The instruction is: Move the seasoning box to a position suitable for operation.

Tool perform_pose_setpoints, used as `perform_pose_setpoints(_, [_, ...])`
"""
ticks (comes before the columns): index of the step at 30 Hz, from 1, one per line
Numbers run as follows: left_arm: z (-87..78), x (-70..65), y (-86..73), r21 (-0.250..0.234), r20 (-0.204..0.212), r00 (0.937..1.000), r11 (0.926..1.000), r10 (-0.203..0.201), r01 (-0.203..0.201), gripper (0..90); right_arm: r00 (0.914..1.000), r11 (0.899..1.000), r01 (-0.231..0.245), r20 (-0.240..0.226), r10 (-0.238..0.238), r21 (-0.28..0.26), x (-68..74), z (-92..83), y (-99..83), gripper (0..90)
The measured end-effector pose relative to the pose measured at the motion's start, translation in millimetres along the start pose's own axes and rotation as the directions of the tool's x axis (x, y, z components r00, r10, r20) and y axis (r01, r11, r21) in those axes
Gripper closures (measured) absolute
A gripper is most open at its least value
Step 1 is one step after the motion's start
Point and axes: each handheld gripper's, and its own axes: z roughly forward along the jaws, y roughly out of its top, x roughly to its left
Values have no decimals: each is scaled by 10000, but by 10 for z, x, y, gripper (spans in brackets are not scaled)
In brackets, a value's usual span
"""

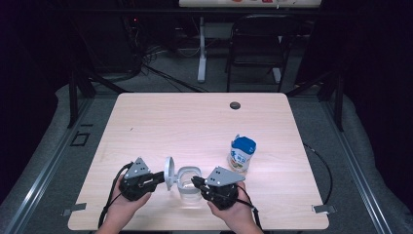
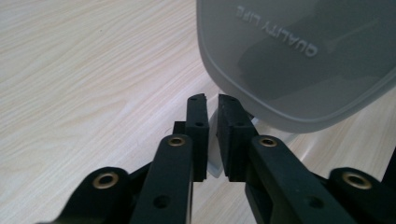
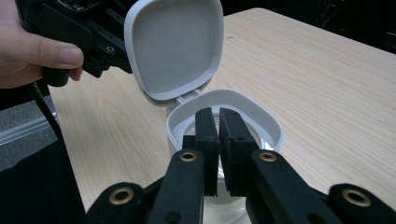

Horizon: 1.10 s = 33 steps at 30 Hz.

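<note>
A clear square container (image 1: pixel 189 184) (image 3: pixel 261 112) stands near the table's front edge with its hinged white lid (image 1: pixel 169 173) (image 3: pixel 173 46) swung up and open. My right gripper (image 1: pixel 196 182) (image 3: pixel 218 114) comes in from the right and is shut on the container's near rim. My left gripper (image 1: pixel 158 179) (image 2: pixel 211 100) is at the lid's outer side, which reads "QUALITY LIFE" (image 2: pixel 299 56). Its jaws stand slightly apart at the lid's edge, and the pads are not pressing on it. In the right gripper view the left gripper (image 3: pixel 114 51) sits behind the lid's left rim.
A small bottle (image 1: pixel 242 153) with a blue cap and label stands right of the container, close to my right hand. A dark round grommet (image 1: pixel 235 105) sits at the table's far edge. Beyond the table are a folding chair (image 1: pixel 258 44) and floor cables.
</note>
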Motion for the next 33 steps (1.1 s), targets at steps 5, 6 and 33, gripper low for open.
perform_pose_setpoints(5, [-19, 22, -53, -169, -114, 9999, 9998, -71, 69, 693, 10000, 10000, -39, 48, 39, -39, -46, -30, 8, 841])
perform_pose_setpoints(6, [-31, 25, -73, -190, -126, 9999, 9998, -69, 67, 678, 9999, 9999, -89, 62, 89, -65, -57, -33, 9, 835])
perform_pose_setpoints(33, [94, -72, -211, 152, -84, 9999, 9999, 64, -63, 584, 9993, 9992, -291, 210, 297, -283, -186, -54, 60, 696])
